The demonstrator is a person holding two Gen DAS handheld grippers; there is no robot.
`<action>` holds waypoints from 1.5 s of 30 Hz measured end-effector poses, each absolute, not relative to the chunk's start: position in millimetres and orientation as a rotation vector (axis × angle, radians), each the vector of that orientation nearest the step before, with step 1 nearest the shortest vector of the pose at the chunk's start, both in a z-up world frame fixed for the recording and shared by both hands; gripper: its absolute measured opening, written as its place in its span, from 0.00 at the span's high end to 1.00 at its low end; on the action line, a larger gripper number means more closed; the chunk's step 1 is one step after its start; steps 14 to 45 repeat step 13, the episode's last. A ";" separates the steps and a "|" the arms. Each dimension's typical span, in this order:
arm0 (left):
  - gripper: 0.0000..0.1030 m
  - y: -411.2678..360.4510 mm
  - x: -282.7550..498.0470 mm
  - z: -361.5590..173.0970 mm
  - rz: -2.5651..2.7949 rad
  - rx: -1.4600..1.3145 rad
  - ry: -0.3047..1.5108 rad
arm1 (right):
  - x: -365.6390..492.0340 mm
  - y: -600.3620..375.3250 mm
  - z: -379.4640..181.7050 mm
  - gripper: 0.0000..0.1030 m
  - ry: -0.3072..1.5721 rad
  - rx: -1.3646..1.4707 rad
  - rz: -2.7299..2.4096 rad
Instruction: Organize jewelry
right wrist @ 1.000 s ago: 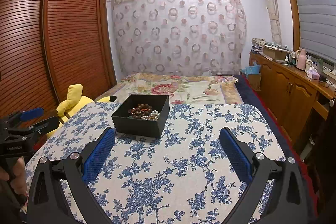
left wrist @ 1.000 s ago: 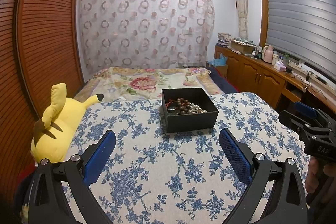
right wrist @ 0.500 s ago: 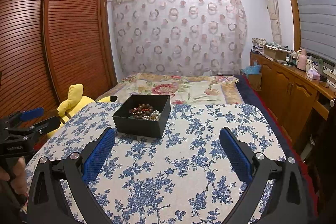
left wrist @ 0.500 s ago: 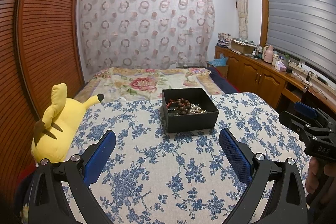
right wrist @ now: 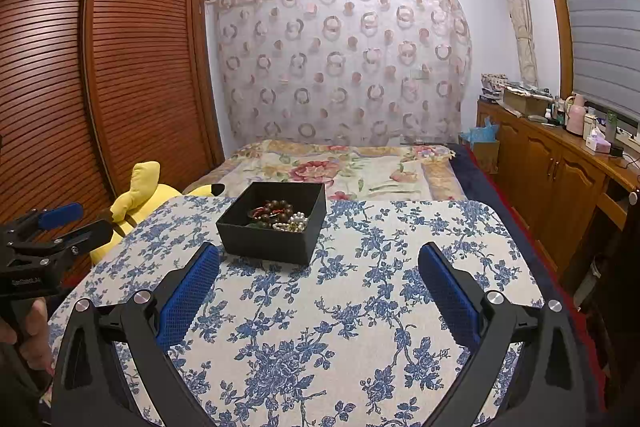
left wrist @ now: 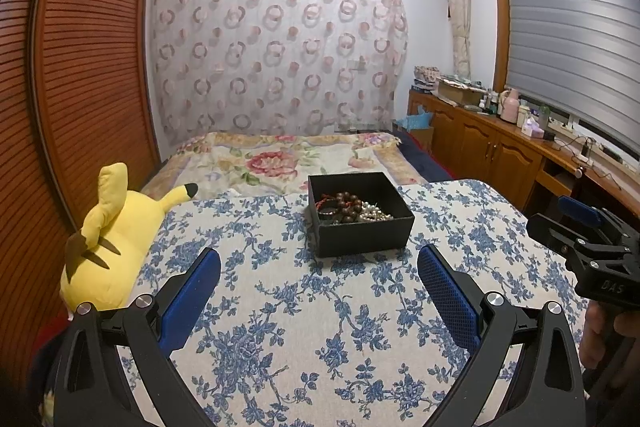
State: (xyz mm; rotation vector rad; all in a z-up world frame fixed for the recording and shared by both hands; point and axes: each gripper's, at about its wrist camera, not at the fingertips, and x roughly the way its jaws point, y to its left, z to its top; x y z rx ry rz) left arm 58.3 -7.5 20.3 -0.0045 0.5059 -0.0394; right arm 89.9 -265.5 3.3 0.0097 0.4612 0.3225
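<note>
**Inspector:** Starting at your left. The yellow plush toy (left wrist: 106,227) lies off the left edge of the table (left wrist: 280,307), against the louvred wardrobe (left wrist: 80,67). Your left gripper (left wrist: 319,269) hovers over the blue floral tablecloth with its jaws spread wide and nothing between the blue pads (left wrist: 188,297).

**Operator:** And the box?

**Inspector:** The black box (left wrist: 360,213) sits on the cloth ahead of your left gripper, slightly right of its centre line, toward the far edge of the table. It is open-topped. Inside you have the jewelry (left wrist: 352,209): a dark brown bead bracelet with a red cord, and a pale pearl-like strand beside it toward the right. The pieces lie heaped together; you cannot separate them further by eye from here.

**Operator:** Right side?

**Inspector:** Your right gripper (right wrist: 319,269) is likewise held above the cloth, jaws wide apart, gripping nothing. From its view the box (right wrist: 272,223) stands ahead and left of centre, well clear of the fingers (right wrist: 450,297). Neither gripper touches the box. Each gripper shows at the edge of the other's view.

**Operator:** Beyond that?

**Inspector:** Behind the table a bed (right wrist: 340,167) with a floral cover; a wooden cabinet (right wrist: 560,179) runs along the right wall, its top crowded with small items.
</note>
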 end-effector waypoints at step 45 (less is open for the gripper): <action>0.08 -7.7 57.3 21.6 -0.038 -0.005 0.502 | 89.7 -265.5 3.3 0.03 0.461 0.010 0.322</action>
